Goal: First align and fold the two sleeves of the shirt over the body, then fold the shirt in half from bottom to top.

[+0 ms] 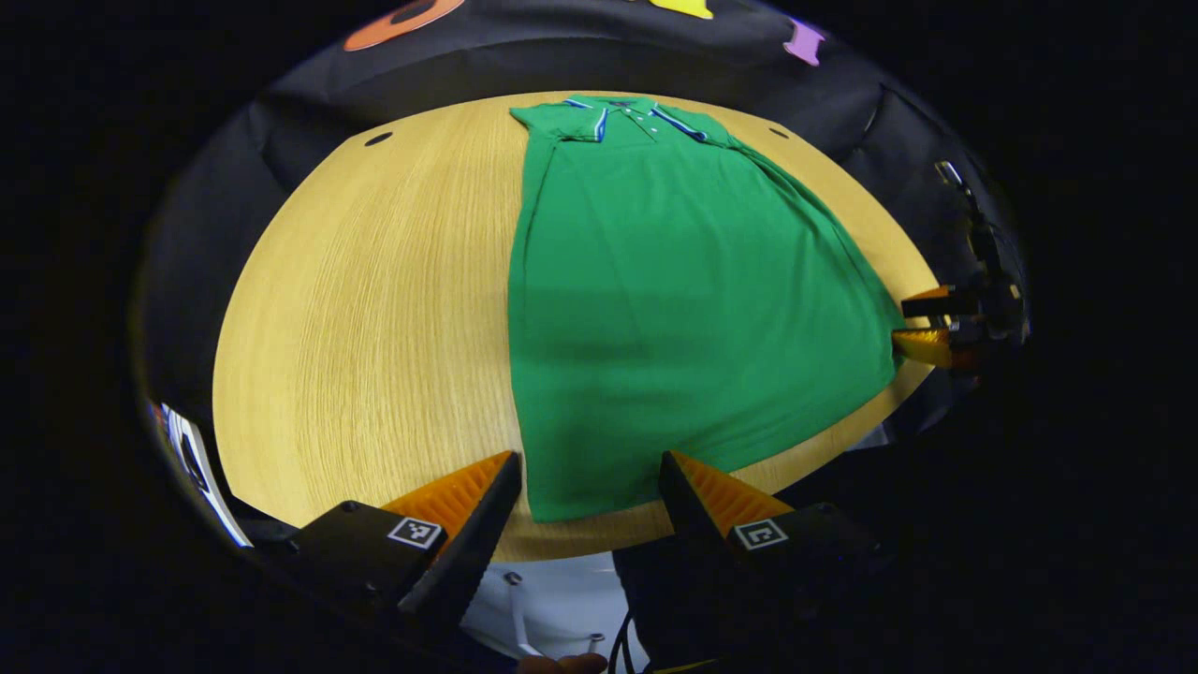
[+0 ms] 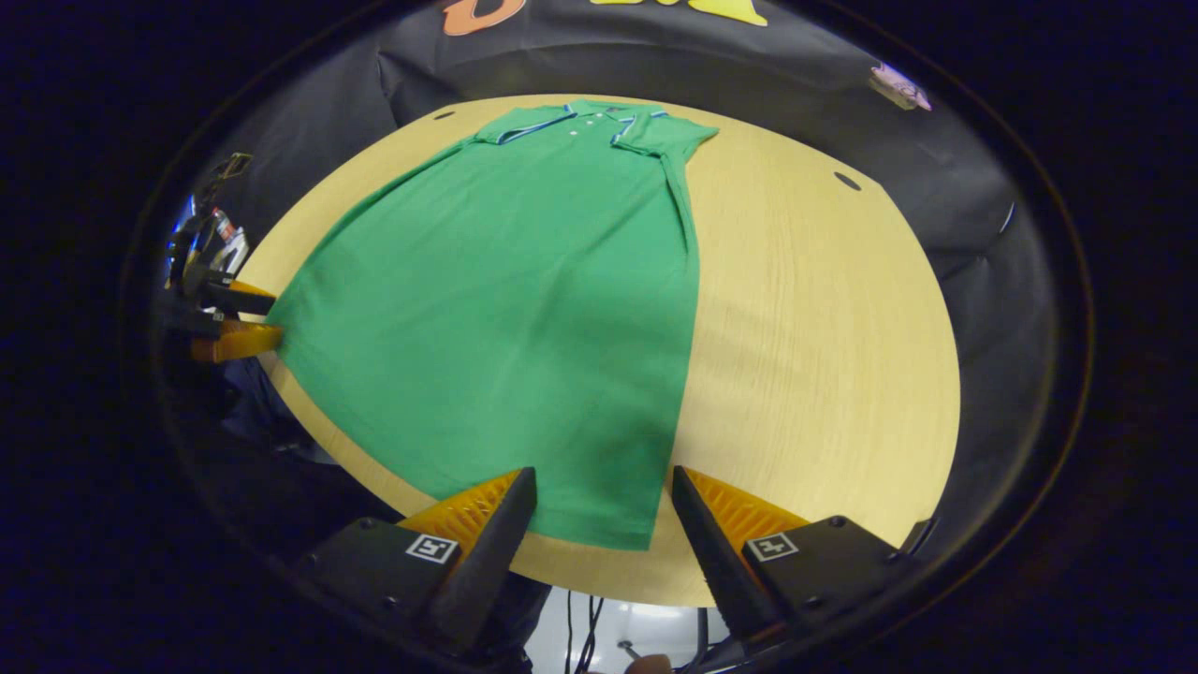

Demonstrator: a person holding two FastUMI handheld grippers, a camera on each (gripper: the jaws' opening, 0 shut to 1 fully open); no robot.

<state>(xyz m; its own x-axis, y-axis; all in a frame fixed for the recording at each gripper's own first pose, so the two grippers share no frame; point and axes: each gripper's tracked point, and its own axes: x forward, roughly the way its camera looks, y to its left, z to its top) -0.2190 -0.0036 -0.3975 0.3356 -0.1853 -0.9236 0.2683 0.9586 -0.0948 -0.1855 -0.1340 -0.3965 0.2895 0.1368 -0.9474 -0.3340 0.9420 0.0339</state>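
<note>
Lying flat on the wooden table [image 1: 374,309], sleeves already folded in, the green shirt [image 1: 674,318] is approached at its near hem corners by the left gripper [image 1: 590,491] and right gripper [image 2: 604,505], jaws apart, best clamped evenly.

Wide bare wood is seen on the table [image 1: 365,309] to the left of the shirt [image 1: 674,309] in the left gripper view, and to its right in the right gripper view. Nothing is stood on that wood. The shirt is laid flat. The far edge is closed off by the booth wall [image 2: 599,65].
</note>
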